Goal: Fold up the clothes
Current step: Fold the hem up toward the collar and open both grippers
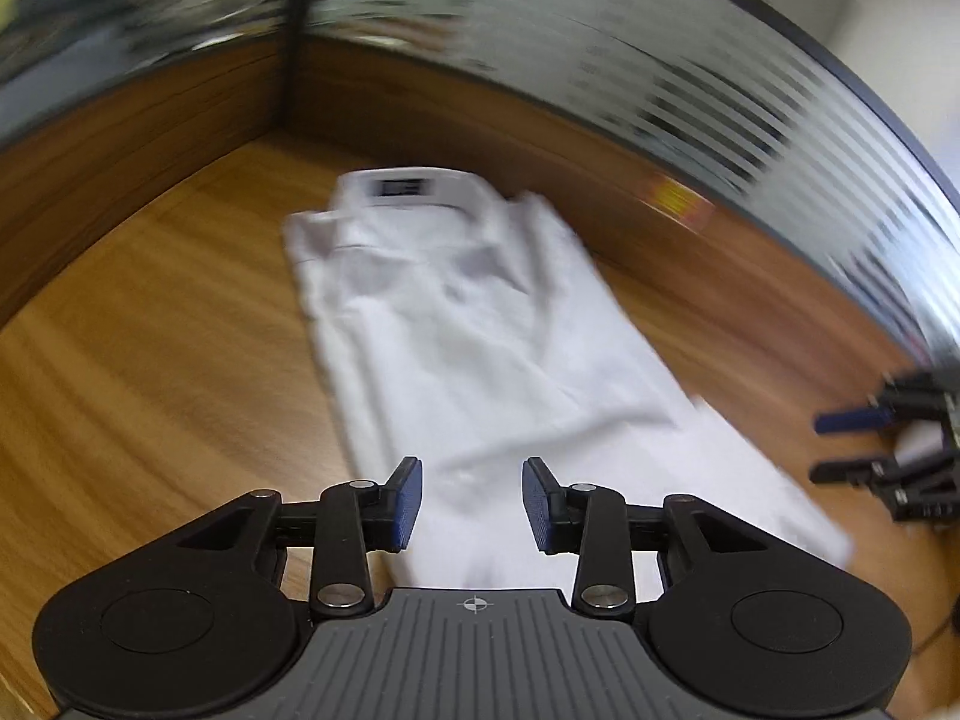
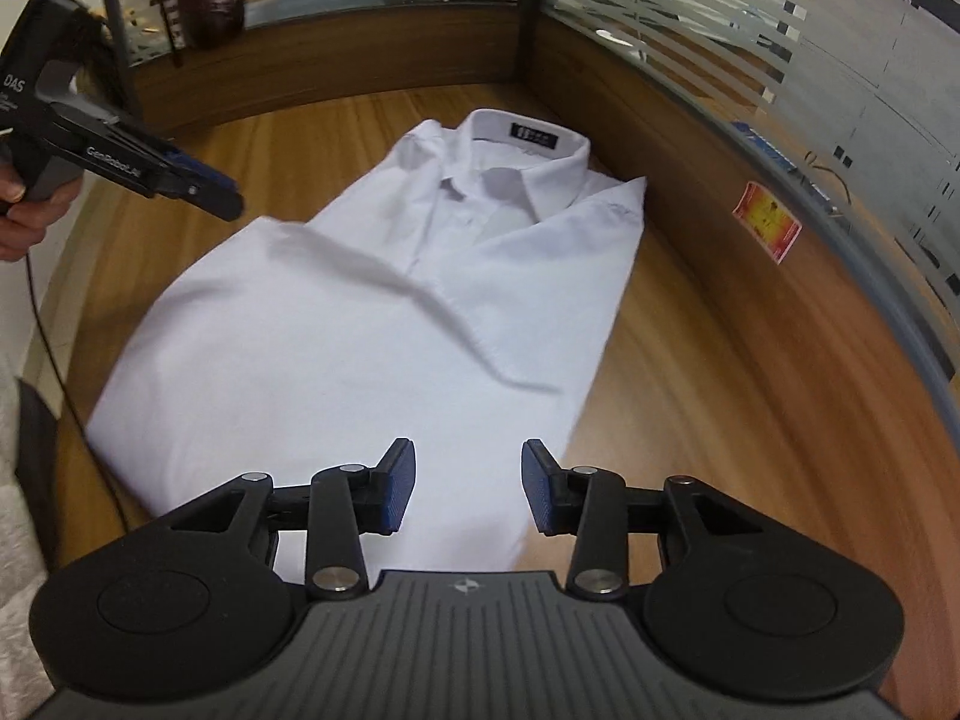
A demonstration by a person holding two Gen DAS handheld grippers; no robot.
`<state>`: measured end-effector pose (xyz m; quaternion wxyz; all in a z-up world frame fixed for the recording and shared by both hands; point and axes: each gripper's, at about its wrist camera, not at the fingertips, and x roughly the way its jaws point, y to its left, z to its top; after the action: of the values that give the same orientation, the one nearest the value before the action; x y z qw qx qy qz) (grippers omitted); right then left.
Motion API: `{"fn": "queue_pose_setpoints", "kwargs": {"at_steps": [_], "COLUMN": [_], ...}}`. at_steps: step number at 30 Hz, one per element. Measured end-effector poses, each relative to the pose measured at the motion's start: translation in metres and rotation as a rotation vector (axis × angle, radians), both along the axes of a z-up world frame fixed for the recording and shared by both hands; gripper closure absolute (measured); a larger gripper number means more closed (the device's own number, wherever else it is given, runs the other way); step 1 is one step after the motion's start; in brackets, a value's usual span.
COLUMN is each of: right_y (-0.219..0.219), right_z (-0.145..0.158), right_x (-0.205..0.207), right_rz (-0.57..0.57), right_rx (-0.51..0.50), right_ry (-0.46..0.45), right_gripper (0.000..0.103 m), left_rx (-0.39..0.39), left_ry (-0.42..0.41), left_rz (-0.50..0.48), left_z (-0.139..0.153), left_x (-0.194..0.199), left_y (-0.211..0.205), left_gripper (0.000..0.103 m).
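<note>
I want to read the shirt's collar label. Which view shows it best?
The right wrist view: the dark collar label is sharp on the white shirt, though its print is too small to read. In the left wrist view the label is motion-blurred.

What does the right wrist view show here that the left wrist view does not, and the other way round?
Only the right wrist view: a hand holding the left tongs from the side, a dark red jar behind the glass partition, cables along the top, and the sleeve folded across the shirt's front in sharp detail.

Only the left wrist view: the right tongs at its right edge, fingers apart; the rest is motion-blurred.

Both: the white shirt collar-up on the wooden desk, the orange sticker on the partition, and each camera's own tongs open above the hem.
</note>
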<state>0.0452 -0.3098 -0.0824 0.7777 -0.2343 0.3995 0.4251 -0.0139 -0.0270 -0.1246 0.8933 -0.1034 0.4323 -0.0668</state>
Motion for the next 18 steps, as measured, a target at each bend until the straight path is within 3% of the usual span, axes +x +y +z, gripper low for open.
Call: {"fn": "queue_pose_setpoints", "kwargs": {"at_steps": [2, 7, 13, 16, 18], "right_y": [-0.005, -0.015, -0.025, -0.030, -0.035], "right_z": [-0.001, -0.023, -0.065, -0.084, -0.074], "right_x": [-0.022, -0.048, -0.060, -0.061, -0.065], "right_rz": [0.002, -0.019, -0.043, -0.062, -0.069], "right_rx": [0.016, 0.040, 0.045, 0.036, 0.058], "right_ry": [0.001, 0.022, 0.033, 0.056, 0.043], "right_gripper": [0.059, 0.059, 0.058, 0.059, 0.059], "left_rx": [0.042, 0.053, 0.058, 0.054, 0.064], "left_ry": [0.006, 0.112, 0.213, 0.209, 0.215], "left_rz": [-0.088, -0.153, -0.087, -0.057, -0.048], "left_z": [0.003, -0.026, -0.063, -0.067, -0.066], "left_x": [-0.006, -0.013, -0.013, -0.012, -0.011], "left_y": [-0.019, -0.048, -0.054, -0.054, -0.056], "left_gripper": [0.063, 0.063, 0.063, 0.063, 0.063]}}
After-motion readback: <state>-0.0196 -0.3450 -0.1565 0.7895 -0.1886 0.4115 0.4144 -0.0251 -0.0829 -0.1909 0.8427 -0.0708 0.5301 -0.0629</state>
